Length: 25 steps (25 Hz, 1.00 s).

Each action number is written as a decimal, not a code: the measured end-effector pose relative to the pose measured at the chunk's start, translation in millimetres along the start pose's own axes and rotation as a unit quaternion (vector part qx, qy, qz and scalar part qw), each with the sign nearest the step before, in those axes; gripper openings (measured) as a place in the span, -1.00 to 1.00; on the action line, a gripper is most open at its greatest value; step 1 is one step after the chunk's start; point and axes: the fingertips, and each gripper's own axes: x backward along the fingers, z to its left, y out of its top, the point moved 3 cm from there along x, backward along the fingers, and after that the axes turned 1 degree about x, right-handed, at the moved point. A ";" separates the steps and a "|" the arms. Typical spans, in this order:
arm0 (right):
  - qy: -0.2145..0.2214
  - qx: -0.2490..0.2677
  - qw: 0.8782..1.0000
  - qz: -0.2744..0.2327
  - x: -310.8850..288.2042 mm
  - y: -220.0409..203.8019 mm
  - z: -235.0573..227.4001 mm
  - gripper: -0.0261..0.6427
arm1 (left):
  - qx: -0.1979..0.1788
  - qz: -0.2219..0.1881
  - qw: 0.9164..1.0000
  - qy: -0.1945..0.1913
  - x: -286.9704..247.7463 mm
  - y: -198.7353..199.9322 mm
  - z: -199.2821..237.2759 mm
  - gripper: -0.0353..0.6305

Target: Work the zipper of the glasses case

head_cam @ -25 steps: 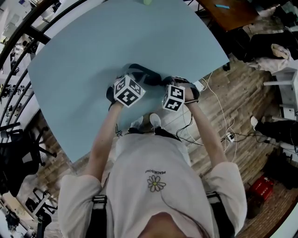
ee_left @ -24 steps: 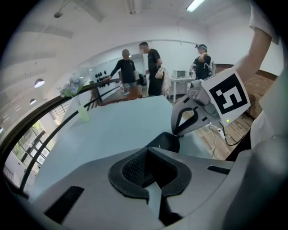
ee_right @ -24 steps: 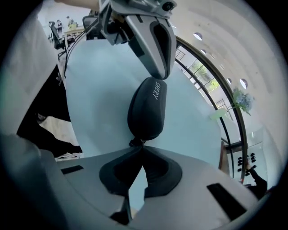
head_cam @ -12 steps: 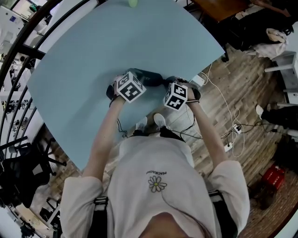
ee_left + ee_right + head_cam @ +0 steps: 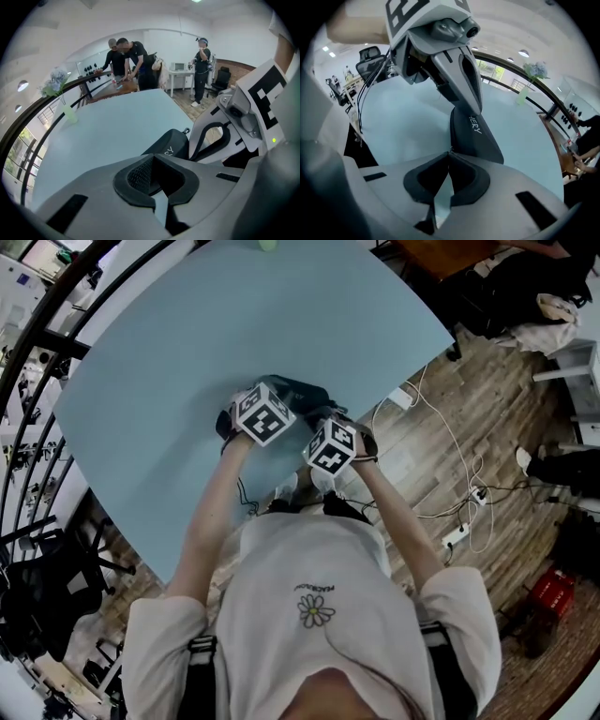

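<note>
The dark glasses case [image 5: 298, 393] lies on the light blue table [image 5: 187, 343] near its front edge. In the left gripper view the case [image 5: 169, 146] sits just past my left gripper [image 5: 153, 158], whose jaws are shut with nothing between them. From the right gripper view, the left gripper's fingers [image 5: 469, 89] come down onto the far end of the case [image 5: 476, 136]. My right gripper [image 5: 449, 152] is shut at the case's near end, where the small metal zipper pull [image 5: 449, 149] is pinched at the tips. The marker cubes of the left gripper [image 5: 262, 413] and right gripper [image 5: 330, 446] stand close together.
A green vase with flowers [image 5: 69, 112] stands at the table's far edge by a dark curved railing [image 5: 37, 306]. Cables [image 5: 441, 484] run over the wooden floor on the right. Several people [image 5: 126, 61] stand at desks behind the table.
My right gripper has moved left and toward the person, closing in on the left gripper. The left gripper has stayed at the case.
</note>
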 end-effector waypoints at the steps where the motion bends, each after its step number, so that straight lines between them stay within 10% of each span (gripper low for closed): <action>1: 0.001 -0.006 1.000 -0.005 -3.1 5.3 2.6 -0.89 | 0.000 0.000 1.000 0.001 0.6 -0.6 0.1 -0.85; 9: 0.138 0.185 0.973 0.003 6.8 -6.7 37.0 -0.90 | 0.014 0.005 1.000 -0.014 35.5 -13.3 -12.9 -0.85; 15: 0.033 0.117 0.993 0.012 13.4 -24.7 -21.4 -0.90 | -0.008 -0.023 0.998 -0.054 39.0 7.0 -39.5 -0.85; 25: 0.028 0.112 0.993 0.010 10.9 -29.2 -21.0 -0.90 | -0.010 -0.011 0.997 -0.081 5.6 7.3 -69.0 -0.85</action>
